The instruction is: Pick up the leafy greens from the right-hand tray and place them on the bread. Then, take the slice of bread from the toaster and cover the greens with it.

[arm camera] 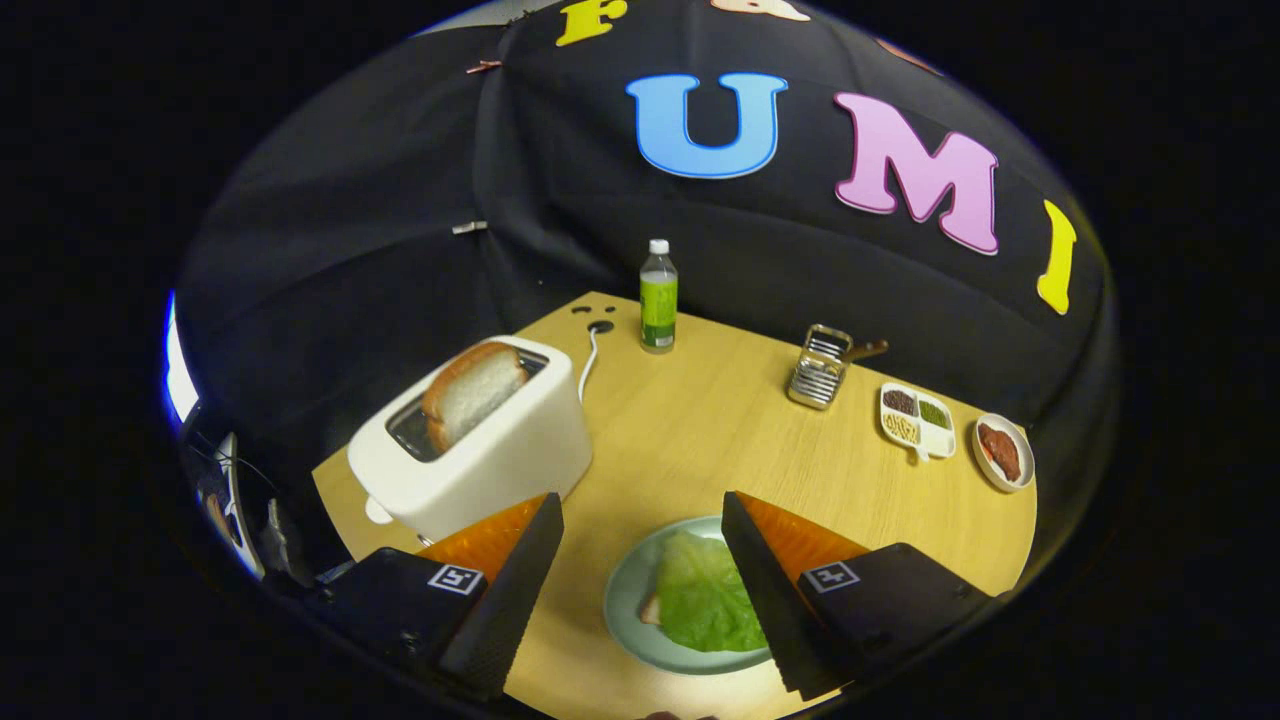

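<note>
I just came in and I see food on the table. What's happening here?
Someone is making a sandwich with a hand-held gripper. Its fingers are open and holding nothing, hovering over a plate. The leafy greens already lie on a slice of bread on that plate. The other slice of bread sticks up out of the toaster, beyond the fingers, not yet picked up. It goes on top of the greens.

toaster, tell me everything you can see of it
The toaster is white, boxy with rounded corners, and looks like matte plastic. It stands upright on the wooden table, just ahead of the left finger. A bread slice sticks up, tilted, from its top slot. A knob shows low on one end, and a white cord runs from behind it.
</note>
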Action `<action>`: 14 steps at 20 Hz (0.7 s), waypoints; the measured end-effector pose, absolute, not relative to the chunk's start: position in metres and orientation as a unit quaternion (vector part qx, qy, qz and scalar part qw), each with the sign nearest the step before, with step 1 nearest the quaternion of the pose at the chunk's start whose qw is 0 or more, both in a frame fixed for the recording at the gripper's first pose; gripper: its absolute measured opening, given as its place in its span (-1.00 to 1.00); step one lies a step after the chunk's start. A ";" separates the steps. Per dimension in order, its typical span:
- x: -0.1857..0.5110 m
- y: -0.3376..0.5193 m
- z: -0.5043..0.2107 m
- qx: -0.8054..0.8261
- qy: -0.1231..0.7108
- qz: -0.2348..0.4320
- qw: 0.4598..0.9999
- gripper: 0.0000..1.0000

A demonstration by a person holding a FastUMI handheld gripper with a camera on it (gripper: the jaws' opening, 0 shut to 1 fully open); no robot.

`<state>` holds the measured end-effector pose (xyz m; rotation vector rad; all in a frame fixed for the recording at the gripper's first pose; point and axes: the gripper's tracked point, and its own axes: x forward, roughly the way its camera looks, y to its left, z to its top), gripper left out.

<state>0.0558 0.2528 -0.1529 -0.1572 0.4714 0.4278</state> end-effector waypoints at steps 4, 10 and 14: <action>0.057 0.293 -0.115 -0.058 0.206 0.241 0.947 0.99; 0.062 0.346 -0.096 -0.055 0.198 0.273 0.940 0.99; 0.068 0.374 -0.101 -0.055 0.209 0.281 0.935 0.99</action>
